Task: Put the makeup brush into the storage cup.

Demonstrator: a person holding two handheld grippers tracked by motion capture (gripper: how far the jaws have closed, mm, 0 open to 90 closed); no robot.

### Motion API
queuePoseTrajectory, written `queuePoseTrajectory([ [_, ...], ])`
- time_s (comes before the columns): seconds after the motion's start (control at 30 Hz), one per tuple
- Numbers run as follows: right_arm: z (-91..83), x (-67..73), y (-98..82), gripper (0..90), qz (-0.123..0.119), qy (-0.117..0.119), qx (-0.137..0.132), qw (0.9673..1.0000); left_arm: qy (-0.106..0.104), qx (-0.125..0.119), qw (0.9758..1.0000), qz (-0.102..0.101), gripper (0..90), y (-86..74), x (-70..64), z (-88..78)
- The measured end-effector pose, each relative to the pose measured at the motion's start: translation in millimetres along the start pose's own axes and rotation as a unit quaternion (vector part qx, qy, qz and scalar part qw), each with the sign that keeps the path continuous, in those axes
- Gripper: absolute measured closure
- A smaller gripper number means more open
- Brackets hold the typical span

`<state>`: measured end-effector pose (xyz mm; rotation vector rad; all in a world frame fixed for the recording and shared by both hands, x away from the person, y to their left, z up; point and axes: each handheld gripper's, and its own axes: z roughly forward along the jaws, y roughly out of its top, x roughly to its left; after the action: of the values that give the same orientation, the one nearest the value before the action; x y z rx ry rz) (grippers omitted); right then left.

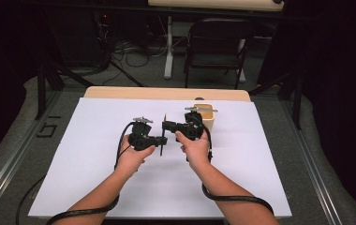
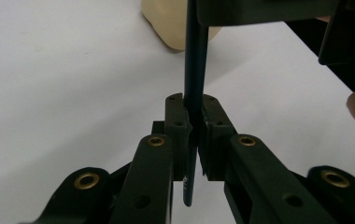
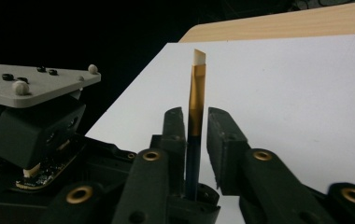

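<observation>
My forearms reach in over the surface (image 1: 96, 140), hands close together near its middle. My left hand (image 1: 131, 157) holds the left gripper (image 1: 161, 139), pointed right, its fingers (image 2: 178, 135) pressed closed on a thin dark brush (image 2: 195, 84). My right hand (image 1: 196, 150) holds the right gripper (image 1: 165, 124), pointed left, its fingers (image 3: 224, 140) slightly parted around the same brush.

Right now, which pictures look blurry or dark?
High view: dark room, bright white sheet. Left gripper view: the brush handle is sharp, the pale container behind it soft. Right gripper view: the brush tip is crisp, black above the table edge.
</observation>
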<state>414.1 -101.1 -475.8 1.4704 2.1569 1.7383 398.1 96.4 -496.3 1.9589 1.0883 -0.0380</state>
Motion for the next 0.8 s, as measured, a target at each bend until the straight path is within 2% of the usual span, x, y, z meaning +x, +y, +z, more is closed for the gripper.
queuePoseTrajectory([
  [0.1,-1.4,1.0,-0.1,69.1,-0.009,-0.004,0.004,0.9999,0.012,0.003,0.9998,0.014,84.0,0.1,1.2,-2.7],
  [0.17,-2.7,0.9,0.0,66.4,-0.006,0.001,0.003,1.0000,0.016,0.006,0.9997,0.017,84.0,0.3,1.0,-3.6],
  [0.23,-3.3,0.7,0.4,62.7,-0.007,0.001,0.004,1.0000,0.031,0.006,0.9990,0.033,84.0,0.3,-0.3,-5.4],
  [0.53,-8.9,1.5,2.4,51.2,-0.021,-0.006,0.004,0.9998,0.055,0.003,0.9965,0.062,84.0,-0.6,-1.5,-11.3],
  [0.63,-9.6,1.3,2.9,50.5,-0.023,-0.010,0.005,0.9997,0.056,0.003,0.9962,0.067,84.1,-0.7,-1.4,-12.5],
  [0.8,-10.1,2.1,4.0,53.1,-0.028,0.004,0.010,0.9995,0.059,0.004,0.9956,0.073,84.1,-1.3,-2.9,-11.9],
])
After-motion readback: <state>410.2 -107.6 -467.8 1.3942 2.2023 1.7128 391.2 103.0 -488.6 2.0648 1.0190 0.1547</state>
